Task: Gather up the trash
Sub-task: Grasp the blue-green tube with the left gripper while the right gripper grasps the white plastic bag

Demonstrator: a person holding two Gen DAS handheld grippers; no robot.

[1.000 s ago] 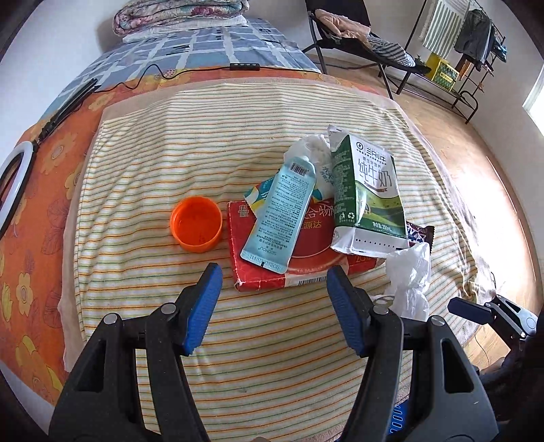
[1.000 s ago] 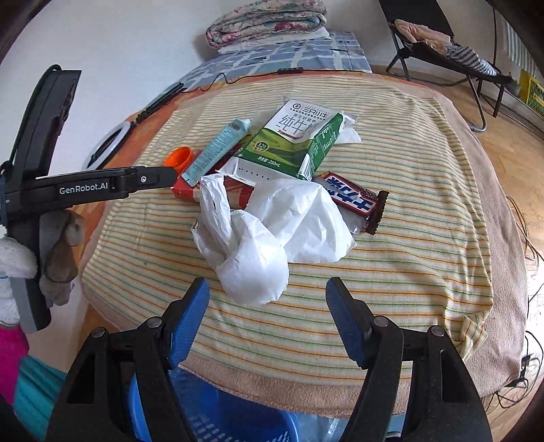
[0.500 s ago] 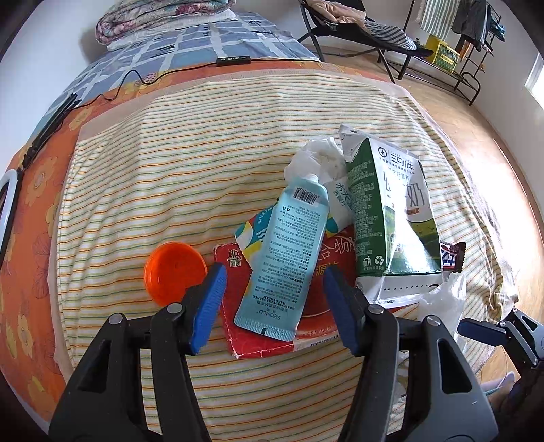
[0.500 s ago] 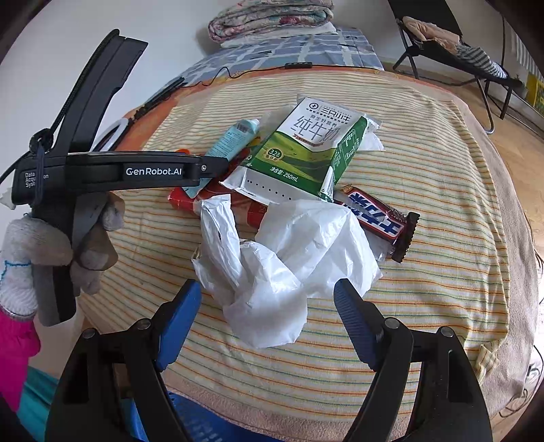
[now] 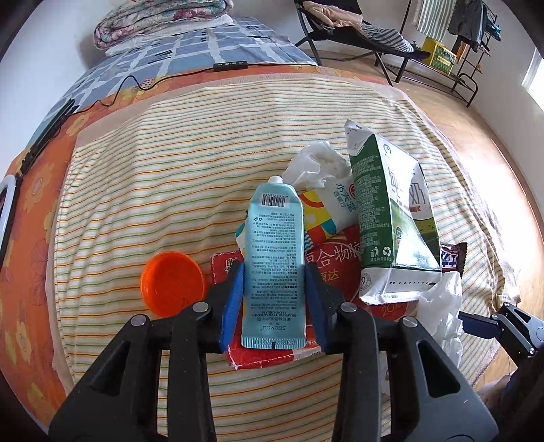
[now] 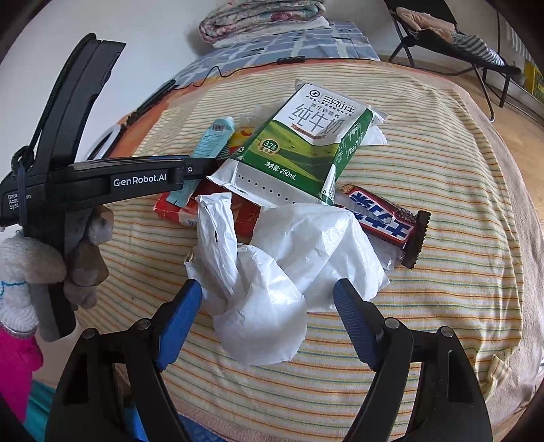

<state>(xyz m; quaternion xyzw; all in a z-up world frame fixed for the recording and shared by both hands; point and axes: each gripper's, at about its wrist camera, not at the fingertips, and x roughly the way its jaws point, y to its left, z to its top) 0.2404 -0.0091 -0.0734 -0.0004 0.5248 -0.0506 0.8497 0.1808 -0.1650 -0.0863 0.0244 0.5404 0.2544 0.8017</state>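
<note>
A pile of trash lies on the striped cloth [image 5: 170,170]. On top of a flat red box [image 5: 340,258] lies a light-blue tube [image 5: 273,238]. My left gripper [image 5: 273,272] straddles the tube's lower half; its jaws are closing and the blue pads meet the tube's two edges. An orange lid [image 5: 173,285] sits just left of it. A green-and-white milk carton [image 6: 306,142] leans over the box, with a chocolate bar wrapper [image 6: 380,214] to its right. My right gripper [image 6: 267,289] stands open astride a crumpled white plastic bag [image 6: 282,258].
A colourful tissue pack [image 5: 326,210] and crumpled tissue [image 5: 316,163] lie behind the tube. A blue basket [image 6: 204,431] shows below the bed's near edge. Folded quilts [image 5: 163,20], a cable strip [image 5: 231,64] and a folding chair [image 5: 357,27] are farther back. A gloved hand [image 6: 30,258] holds the left gripper.
My left gripper came forward and down over the pile, and its jaws narrowed onto the blue tube. My right gripper drew closer to the white bag with its jaws slightly wider.
</note>
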